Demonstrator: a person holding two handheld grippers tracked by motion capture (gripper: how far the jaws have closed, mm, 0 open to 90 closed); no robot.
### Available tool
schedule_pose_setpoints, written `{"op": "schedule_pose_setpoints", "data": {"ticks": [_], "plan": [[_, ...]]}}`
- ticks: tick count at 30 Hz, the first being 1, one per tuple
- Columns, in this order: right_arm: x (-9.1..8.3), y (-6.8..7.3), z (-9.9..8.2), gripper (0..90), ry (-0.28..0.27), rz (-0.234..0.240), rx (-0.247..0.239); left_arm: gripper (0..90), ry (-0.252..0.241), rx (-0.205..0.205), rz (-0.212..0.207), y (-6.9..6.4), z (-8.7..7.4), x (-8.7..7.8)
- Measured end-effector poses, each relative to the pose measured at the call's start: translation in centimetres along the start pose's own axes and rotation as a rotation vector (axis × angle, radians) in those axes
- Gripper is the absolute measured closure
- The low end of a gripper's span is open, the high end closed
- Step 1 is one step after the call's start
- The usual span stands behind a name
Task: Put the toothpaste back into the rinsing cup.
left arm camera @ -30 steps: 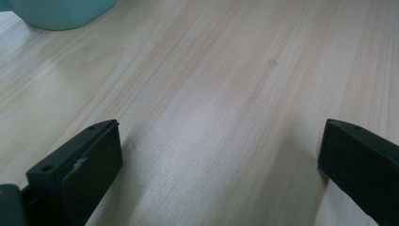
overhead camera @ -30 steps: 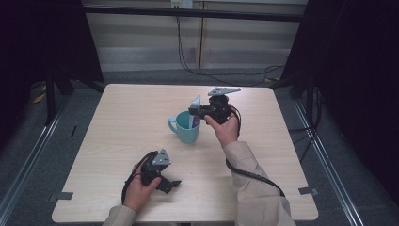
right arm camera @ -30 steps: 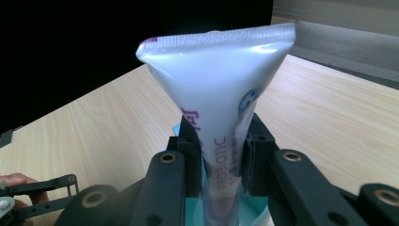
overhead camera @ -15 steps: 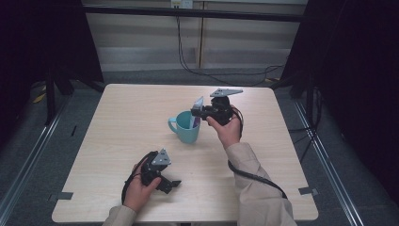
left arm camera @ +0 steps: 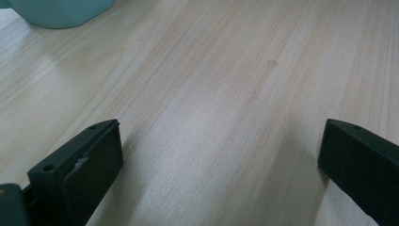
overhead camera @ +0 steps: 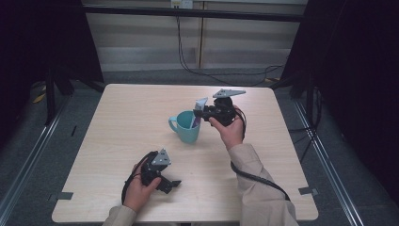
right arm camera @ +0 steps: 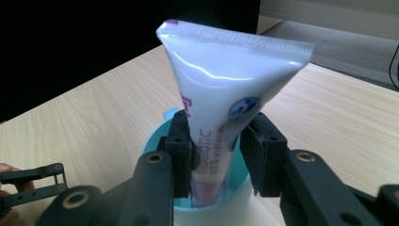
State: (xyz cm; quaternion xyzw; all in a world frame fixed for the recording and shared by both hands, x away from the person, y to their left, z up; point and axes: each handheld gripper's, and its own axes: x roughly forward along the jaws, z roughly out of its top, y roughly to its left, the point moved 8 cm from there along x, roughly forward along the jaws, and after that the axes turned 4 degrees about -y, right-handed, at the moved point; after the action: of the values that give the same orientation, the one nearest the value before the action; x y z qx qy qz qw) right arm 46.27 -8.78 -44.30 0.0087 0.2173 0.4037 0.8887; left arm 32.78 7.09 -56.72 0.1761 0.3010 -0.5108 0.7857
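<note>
Tube (right arm camera: 221,113) stands upright in the teal cup (overhead camera: 187,127), crimped flat end up, cap end down inside the cup and hidden; white body with purple lettering and a blue round mark. Cup has its handle on the left side in the high view, sits near the middle of the bench (overhead camera: 117,122). Right gripper (right arm camera: 216,150) flanks the tube just above the cup rim; jaws have just been opening, left pad at the tube's side, right pad with a slight gap, tube between them, not pressed. Left gripper (overhead camera: 170,184) rests low on the bench near the front edge, well apart from the cup, jaws wide apart, nothing between them. Cup's base (left arm camera: 61,12) visible in the left gripper view.
</note>
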Motion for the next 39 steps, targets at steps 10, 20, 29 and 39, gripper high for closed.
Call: {"op": "schedule_pose_setpoints", "data": {"ticks": [10, 20, 29, 39], "plan": [[-0.5, -0.6, -0.2, 57.6, 0.005, -0.018, 0.015, 0.1, 0.000, -0.002, 0.000, 0.0, 0.0, 0.0], [-0.7, -0.8, -0.3, 52.6, 0.004, -0.028, 0.016, 0.1, -0.001, -0.003, 0.000, 0.0, 0.0, 0.0], [-1.0, -1.0, -0.4, 45.5, 0.009, -0.035, 0.021, 0.1, 0.000, -0.002, 0.000, 0.0, 0.0, 0.0], [-1.6, -1.1, -0.8, 31.8, 0.034, -0.049, 0.012, 0.1, -0.001, -0.002, 0.000, 0.0, 0.0, 0.0]]}}
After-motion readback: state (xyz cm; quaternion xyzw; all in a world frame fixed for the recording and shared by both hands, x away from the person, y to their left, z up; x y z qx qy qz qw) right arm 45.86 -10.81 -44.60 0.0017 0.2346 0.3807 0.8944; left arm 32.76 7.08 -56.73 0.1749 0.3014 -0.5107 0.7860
